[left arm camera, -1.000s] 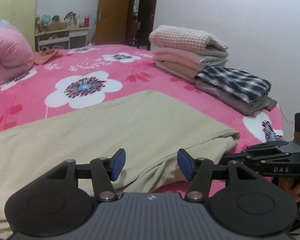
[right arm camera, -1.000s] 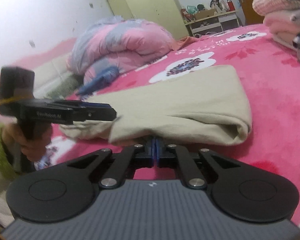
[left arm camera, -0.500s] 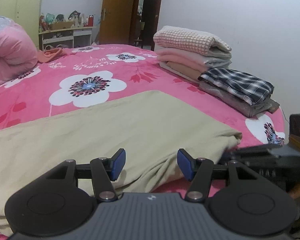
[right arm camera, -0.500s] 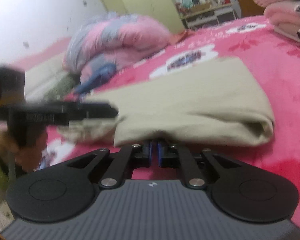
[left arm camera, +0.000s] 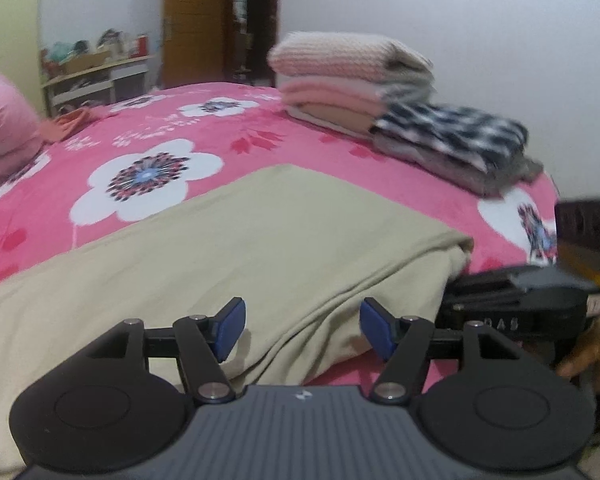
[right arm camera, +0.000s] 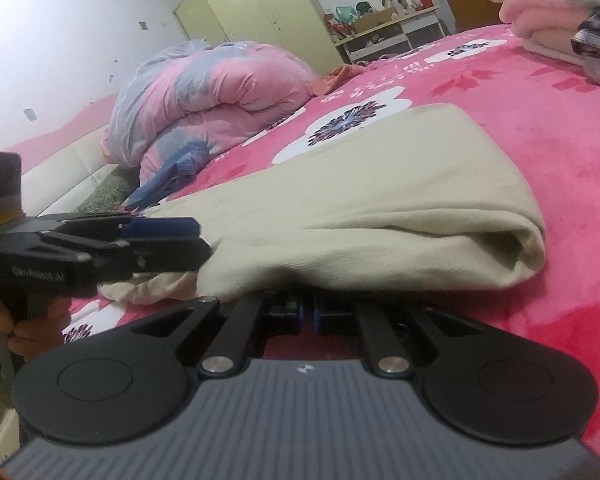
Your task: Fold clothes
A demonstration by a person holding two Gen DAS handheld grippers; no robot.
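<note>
Beige garment flat on the pink bed, near hem nipped between the closed right jaws. Left jaws wide open over that hem, edging closer than a second ago. Second grip looks imminent, then the fold.

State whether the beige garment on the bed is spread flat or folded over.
Folded over: the beige garment shows a rounded doubled edge at its right end, with layers visible underneath. How many folds, cannot tell.
</note>
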